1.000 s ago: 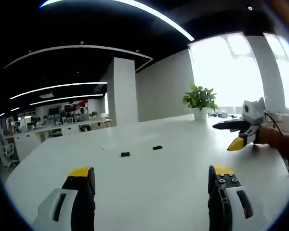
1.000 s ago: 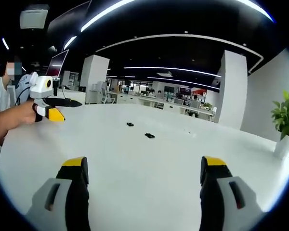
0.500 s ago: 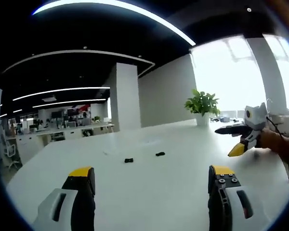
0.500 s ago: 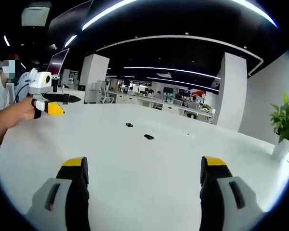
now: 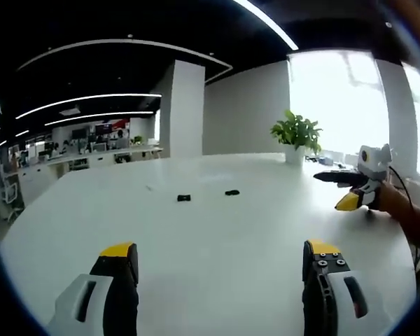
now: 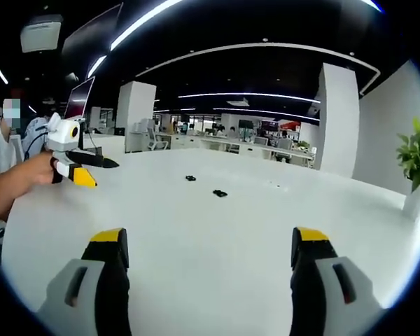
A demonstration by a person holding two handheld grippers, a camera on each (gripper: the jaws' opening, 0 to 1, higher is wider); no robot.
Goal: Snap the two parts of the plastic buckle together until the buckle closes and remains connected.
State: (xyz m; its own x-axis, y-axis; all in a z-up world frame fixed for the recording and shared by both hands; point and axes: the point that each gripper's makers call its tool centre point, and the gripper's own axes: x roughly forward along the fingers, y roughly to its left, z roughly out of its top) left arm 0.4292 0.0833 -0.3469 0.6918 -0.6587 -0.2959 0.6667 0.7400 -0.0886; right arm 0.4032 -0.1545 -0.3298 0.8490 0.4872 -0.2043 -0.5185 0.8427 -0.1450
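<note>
Right, you are holding both claws, left claw (image 5: 220,262) and right claw (image 6: 210,262), wide and empty; the two buckle halves (image 5: 185,198) (image 5: 232,192) are lying apart at twelve o'clock on the surface (image 5: 217,231), so approach each squarely.

left gripper view: you're low over the white table (image 5: 217,238), facing the far buckle halves (image 5: 184,198) | right gripper view: same low look from the opposite side | shared: tabletop, halves (image 6: 219,193), each other's gripper
</note>
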